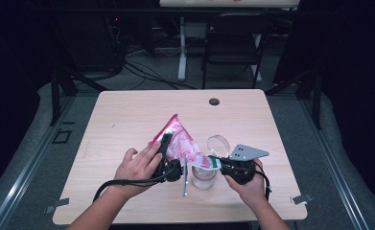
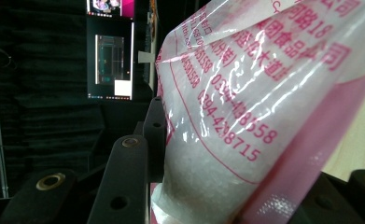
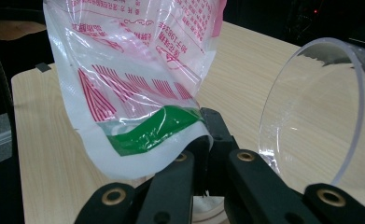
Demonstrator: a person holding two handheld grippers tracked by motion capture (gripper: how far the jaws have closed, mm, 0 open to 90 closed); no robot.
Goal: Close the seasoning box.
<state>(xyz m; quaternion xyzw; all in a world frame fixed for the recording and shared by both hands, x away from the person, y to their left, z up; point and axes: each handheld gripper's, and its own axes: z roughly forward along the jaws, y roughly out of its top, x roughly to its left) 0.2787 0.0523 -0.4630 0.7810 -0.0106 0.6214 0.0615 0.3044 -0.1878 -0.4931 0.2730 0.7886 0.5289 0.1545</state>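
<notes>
A clear plastic bag (image 1: 178,136) with pink print and white powder inside is held tilted above the table. My left gripper (image 1: 166,141) is shut on its full body; in the left gripper view the bag (image 2: 245,116) bulges between the two black jaws of the left gripper (image 2: 245,196). My right gripper (image 1: 213,163) is shut on the bag's low corner, by a green strip. In the right gripper view that corner of the bag (image 3: 138,84) sits pinched at the tips of the right gripper (image 3: 206,126). A clear jar (image 1: 204,178) stands below the corner, its round lid (image 3: 311,112) flipped up.
A grey metal rod-like tool (image 1: 185,179) lies on the wooden table (image 1: 127,115) left of the jar. A dark grommet (image 1: 214,101) sits near the far edge. A folding chair (image 1: 233,43) and desk legs stand beyond the table.
</notes>
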